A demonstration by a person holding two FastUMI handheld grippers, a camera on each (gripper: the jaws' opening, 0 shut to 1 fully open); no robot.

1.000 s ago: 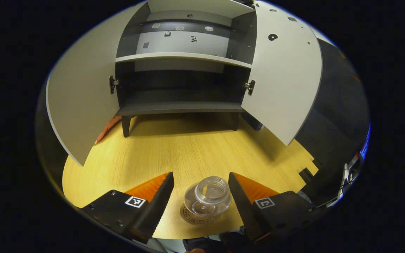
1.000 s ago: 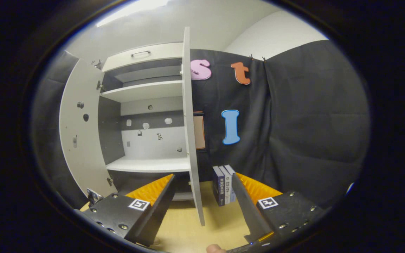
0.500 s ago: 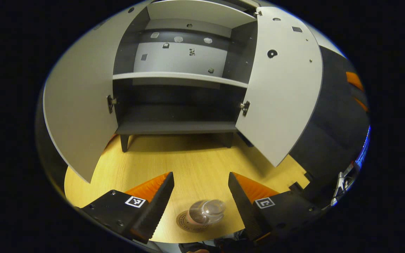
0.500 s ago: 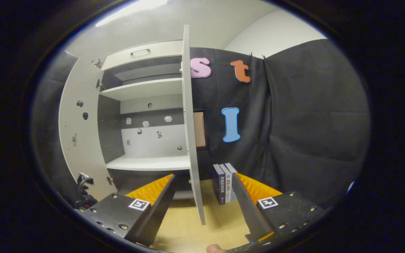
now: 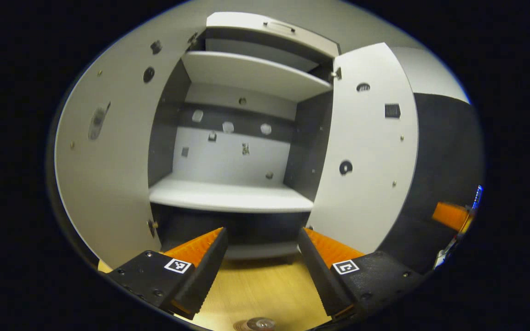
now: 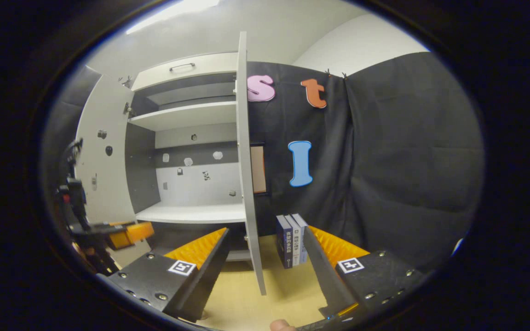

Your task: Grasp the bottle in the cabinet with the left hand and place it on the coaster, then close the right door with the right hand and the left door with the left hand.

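Observation:
The clear bottle (image 5: 256,324) stands on the wooden table (image 5: 265,289), just its top peeking at the bottom edge of the left gripper view. My left gripper (image 5: 261,232) is open and empty, raised above and behind the bottle, facing the open grey cabinet (image 5: 228,195). Its left door (image 5: 108,174) and right door (image 5: 366,161) both stand wide. In the right gripper view my right gripper (image 6: 266,232) is open and empty, with the right door (image 6: 245,184) edge-on ahead, a short way off. The left gripper (image 6: 122,232) shows at far left.
A few books (image 6: 292,239) stand upright on the table (image 6: 246,299) right of the right door, against the black cloth wall (image 6: 384,161). The cabinet's shelves (image 6: 191,214) hold nothing. A fingertip (image 6: 281,325) shows at the bottom edge.
My left gripper has lifted and tipped up off the bottle, which slid to its view's bottom edge. It has come into the right gripper view at left. The right gripper barely moved.

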